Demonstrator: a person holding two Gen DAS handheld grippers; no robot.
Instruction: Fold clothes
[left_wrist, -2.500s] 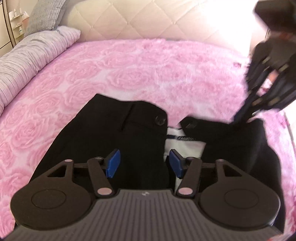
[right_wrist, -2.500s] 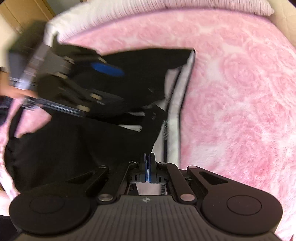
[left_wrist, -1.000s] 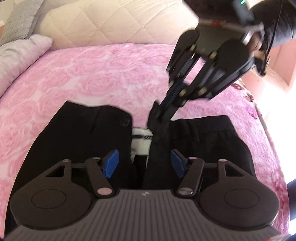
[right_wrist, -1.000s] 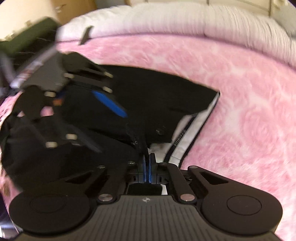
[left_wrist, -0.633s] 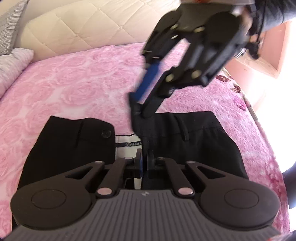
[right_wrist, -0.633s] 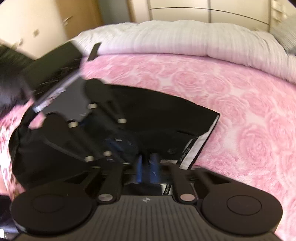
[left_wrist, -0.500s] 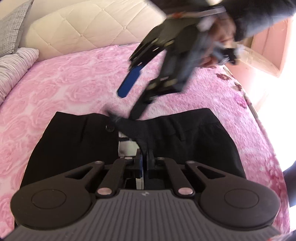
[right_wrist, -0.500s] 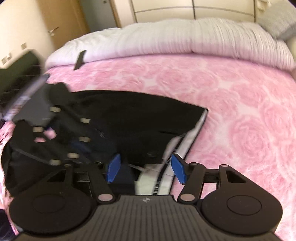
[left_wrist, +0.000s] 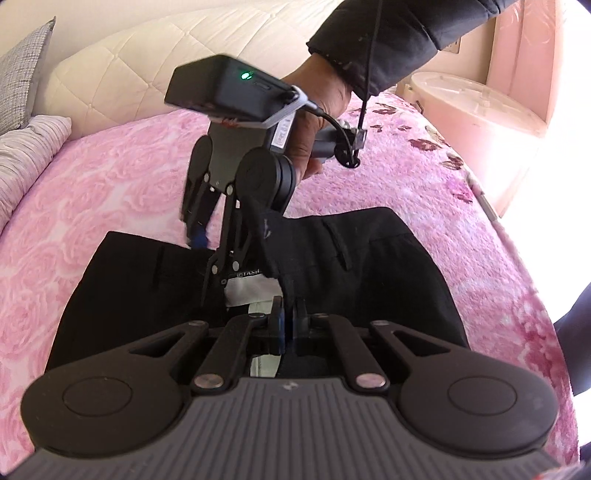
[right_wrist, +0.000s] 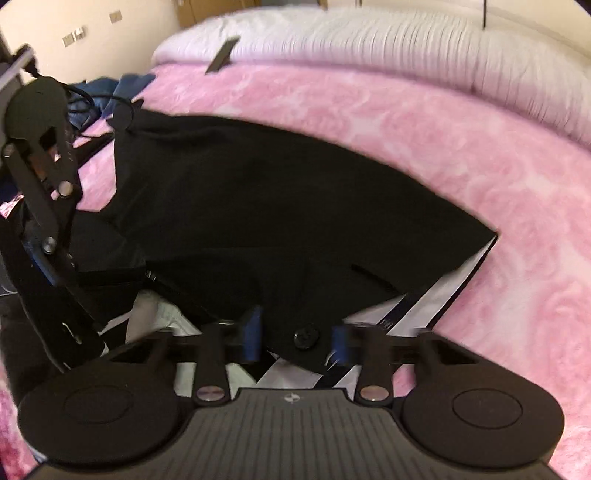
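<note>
Nearest the left wrist camera, the left gripper (left_wrist: 288, 320) is pinching a raised fold of the black trousers (left_wrist: 369, 280) at the open fly, its blue pads (left_wrist: 280, 325) pressed together on the cloth. Beyond it, the right gripper (right_wrist: 295, 338) is hovering with its fingers spread either side of the waistband button (right_wrist: 306, 336). Farther out, the trousers are lying flat on the pink rose blanket (left_wrist: 122, 184), and a quilted headboard (left_wrist: 122, 81) is standing behind.

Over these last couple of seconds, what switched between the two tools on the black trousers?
The left tool closed on the trousers at the fly; the right tool let go, opened and moved to the button side. The trousers stayed waist-open on the pink blanket.
</note>
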